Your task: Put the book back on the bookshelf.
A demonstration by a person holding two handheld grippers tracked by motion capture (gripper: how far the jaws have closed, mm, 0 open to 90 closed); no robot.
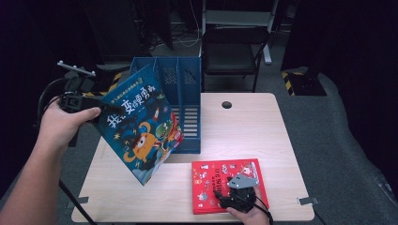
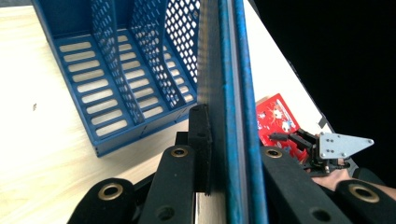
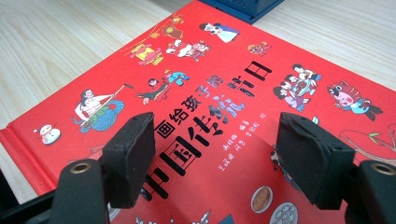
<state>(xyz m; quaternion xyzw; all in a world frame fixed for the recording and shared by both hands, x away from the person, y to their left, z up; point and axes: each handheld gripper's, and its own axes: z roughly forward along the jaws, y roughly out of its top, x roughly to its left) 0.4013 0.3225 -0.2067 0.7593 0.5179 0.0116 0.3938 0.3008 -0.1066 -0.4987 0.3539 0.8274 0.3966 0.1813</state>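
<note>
A blue picture book [image 1: 141, 126] hangs tilted above the table's left side, in front of a blue file rack [image 1: 187, 84]. My left gripper [image 1: 99, 110] is shut on the book's left edge. In the left gripper view the book [image 2: 233, 70] stands edge-on between the pads of that gripper [image 2: 231, 140], and the rack [image 2: 107, 84] lies beyond. A red picture book [image 1: 225, 185] lies flat near the table's front edge. My right gripper [image 1: 224, 191] is over it, open. In the right gripper view nothing sits between its spread pads [image 3: 215, 144], just above the red cover [image 3: 196, 79].
The rack has several upright slots and stands at the back left of the wooden table [image 1: 253, 131]. A small round hole [image 1: 226, 104] is in the tabletop behind the middle. A black chair [image 1: 234, 47] stands beyond the far edge. The rack's corner [image 3: 243, 7] lies just past the red book.
</note>
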